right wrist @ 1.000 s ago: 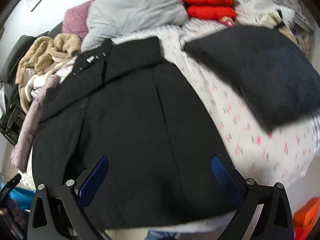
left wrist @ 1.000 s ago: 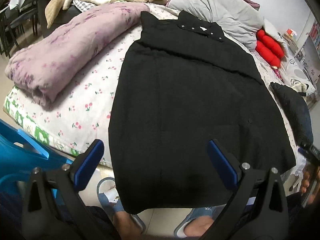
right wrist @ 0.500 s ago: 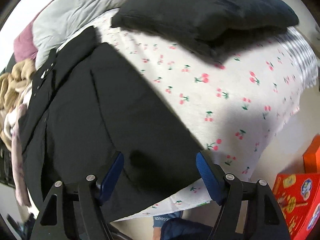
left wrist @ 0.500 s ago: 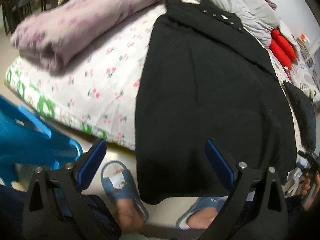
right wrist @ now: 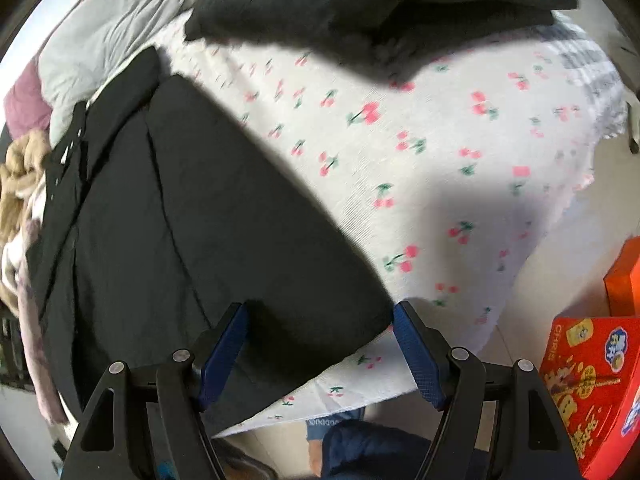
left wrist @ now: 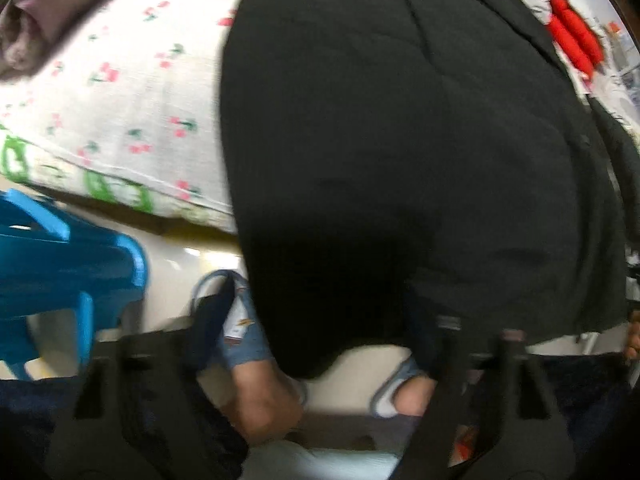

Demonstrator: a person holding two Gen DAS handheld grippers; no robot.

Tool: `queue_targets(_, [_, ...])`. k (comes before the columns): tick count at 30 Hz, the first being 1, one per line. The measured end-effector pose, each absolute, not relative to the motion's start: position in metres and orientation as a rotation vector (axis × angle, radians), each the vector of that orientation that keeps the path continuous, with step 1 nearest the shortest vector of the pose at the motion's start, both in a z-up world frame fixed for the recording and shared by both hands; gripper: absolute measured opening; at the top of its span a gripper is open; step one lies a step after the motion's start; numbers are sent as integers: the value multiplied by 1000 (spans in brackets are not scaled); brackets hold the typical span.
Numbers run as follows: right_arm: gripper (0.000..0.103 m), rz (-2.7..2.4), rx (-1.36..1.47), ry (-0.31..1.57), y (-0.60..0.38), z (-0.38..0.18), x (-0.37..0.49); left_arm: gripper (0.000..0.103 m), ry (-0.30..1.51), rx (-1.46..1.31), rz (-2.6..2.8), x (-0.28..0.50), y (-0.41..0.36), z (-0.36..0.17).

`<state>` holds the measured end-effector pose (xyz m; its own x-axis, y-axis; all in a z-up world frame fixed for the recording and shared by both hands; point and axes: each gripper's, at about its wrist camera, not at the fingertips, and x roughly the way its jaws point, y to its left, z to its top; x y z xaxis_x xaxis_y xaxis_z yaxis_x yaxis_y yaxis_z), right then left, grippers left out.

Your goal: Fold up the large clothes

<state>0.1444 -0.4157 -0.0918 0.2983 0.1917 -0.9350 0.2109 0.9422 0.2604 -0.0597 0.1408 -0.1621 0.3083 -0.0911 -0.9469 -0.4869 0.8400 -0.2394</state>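
Both grippers' jaws closing astride black coat [right wrist: 208,216] hem, contact unclear; left gripper [left wrist: 320,320] motion-blurred.

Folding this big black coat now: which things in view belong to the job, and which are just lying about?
Job:
black coat
left tongs, closing
right tongs, closing
cherry-print sheet

Lying about:
dark pillow
red snack box
blue stool
grey quilt

Bright, even indoor light, left wrist view smeared by motion blur, black coat [left wrist: 380,140] a near featureless dark mass, right wrist view sharper, soft shadow across the cherry-print bedsheet [right wrist: 460,200] near the bed edge, fisheye bending and dark corners in both views.
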Motion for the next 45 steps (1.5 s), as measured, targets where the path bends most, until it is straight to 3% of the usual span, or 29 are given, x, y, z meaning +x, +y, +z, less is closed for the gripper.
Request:
queue_targets(1, [57,-2,386,1269,-417,-91,144,13,1240,-533,281,-61,139,-159])
queue_targets(2, [37,16,412,1263,-417,-90,146,9,1231,-503,299,-63,136,-153])
queue_targets(4, [29,35,436,1240,-418,-85,143,7,1201,-492,302,-71,130,-140])
queue_targets(12, [34,56,433,1295,-411,-93,149,7,1101,-525,230,-81,120,-118])
queue_targets(17, [38,41,438,1295,-409,-94,147,30,1151,-617,235,-76,135,-139])
queue_targets(20, [46,46,438,1310,-409,-98,148,34,1189,-604,250,-73,132,-149])
queue_targets(21, [46,46,419,1310,-407,-98,148,33,1202,-584,257,-71,129,-151])
queue_targets(22, [42,49,400,1302,-405,-96,148,13,1206,-552,268,-71,126,-151])
queue_targets(23, [29,59,396,1292,-405,-94,149,6,1204,-524,283,-70,123,-148])
queue_targets(24, [18,69,391,1279,-404,-91,149,6,1189,-519,274,-71,122,-141])
queue_targets(27, [14,111,421,1230,-409,-80,143,5,1116,-524,243,-82,116,-111])
queue_targets(36, [12,401,704,1001,-429,-29,116,5,833,-552,173,-99,120,7])
queue_targets(45, [11,463,767,905,-435,-4,89,4,813,-659,158,-92,125,18])
